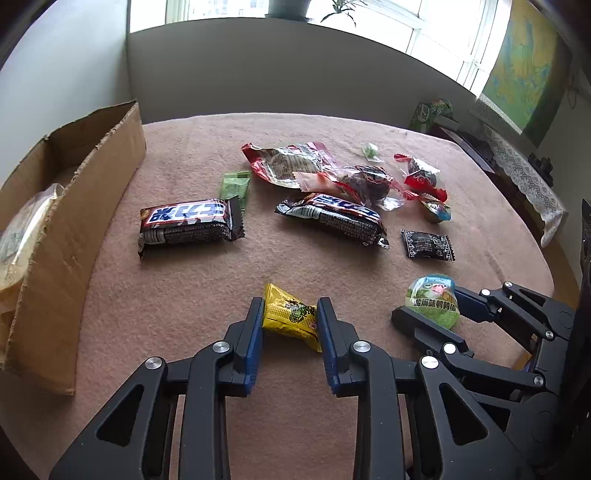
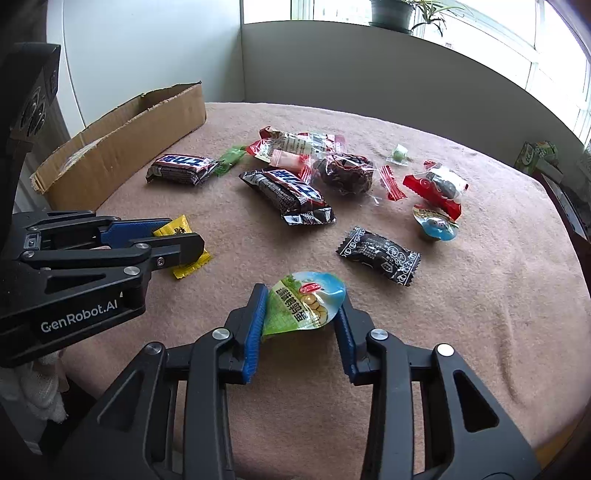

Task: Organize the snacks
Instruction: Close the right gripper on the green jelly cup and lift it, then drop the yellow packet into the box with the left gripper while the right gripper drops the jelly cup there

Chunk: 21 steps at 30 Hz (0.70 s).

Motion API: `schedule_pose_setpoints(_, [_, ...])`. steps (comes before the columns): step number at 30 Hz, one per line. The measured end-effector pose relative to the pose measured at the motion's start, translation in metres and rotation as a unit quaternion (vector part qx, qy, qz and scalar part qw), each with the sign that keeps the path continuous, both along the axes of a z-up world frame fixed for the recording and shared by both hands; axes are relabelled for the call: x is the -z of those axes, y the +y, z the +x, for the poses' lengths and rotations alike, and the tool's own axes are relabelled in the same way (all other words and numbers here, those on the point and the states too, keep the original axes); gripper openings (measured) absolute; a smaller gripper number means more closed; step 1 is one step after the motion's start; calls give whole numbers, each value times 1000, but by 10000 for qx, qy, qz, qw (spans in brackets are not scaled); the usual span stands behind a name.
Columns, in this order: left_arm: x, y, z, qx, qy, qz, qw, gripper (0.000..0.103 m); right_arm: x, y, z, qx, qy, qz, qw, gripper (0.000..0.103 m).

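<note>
We see the left gripper [image 1: 290, 317] closed on a small yellow snack packet [image 1: 291, 319], a blue pad [image 1: 255, 343] pressed to each side of it, at the near part of the table. Just to its right, the right gripper [image 2: 301, 314] is closed on a green-and-blue sealed cup snack [image 2: 306, 304] — its foil lid faces up and both jaws touch its rim.

Beyond them the remaining snacks lie loose on a pink fleecy cloth [image 2: 480, 314] that covers the table. Two dark chocolate bars [image 1: 188, 225] [image 1: 332, 218] lie side by side but apart, with a slim green packet [image 1: 234, 186] behind the left one. Farther back sits a heap of red and clear wrappers [image 1: 291, 162], and a black sachet [image 1: 426, 245] lies alone to the right, near a small blue-lidded cup [image 2: 436, 223].

The cloth has bare room in front of the bars and along its right side, where it rumples toward the rounded table edge. At the left edge stands an open cardboard box [image 1: 74, 221] with torn flaps; inside we make out pale plastic-wrapped goods [image 1: 22, 236], though what they are we cannot tell.

Behind the table runs a plain grey wall [image 1: 277, 74] under bright windows with potted plants [image 2: 406, 13] — a map [image 1: 524, 74] hangs at the right.
</note>
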State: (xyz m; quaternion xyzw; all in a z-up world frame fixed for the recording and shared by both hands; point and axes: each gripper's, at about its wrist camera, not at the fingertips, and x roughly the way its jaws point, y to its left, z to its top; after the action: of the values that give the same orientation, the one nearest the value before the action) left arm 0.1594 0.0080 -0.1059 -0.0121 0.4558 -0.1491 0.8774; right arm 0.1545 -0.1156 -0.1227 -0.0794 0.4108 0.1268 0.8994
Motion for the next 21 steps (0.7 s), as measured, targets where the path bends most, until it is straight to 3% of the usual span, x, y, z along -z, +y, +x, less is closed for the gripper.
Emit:
schedule_pose_setpoints(7, [2, -2, -11, 17, -169, 213, 9996, 26, 2, 1, -2, -1, -50, -39, 10000, 33])
schedule_pose_setpoints(21, [-19, 18, -23, -198, -294, -153, 9993, 25, -12, -6, -11, 29, -140, 261, 9996, 32])
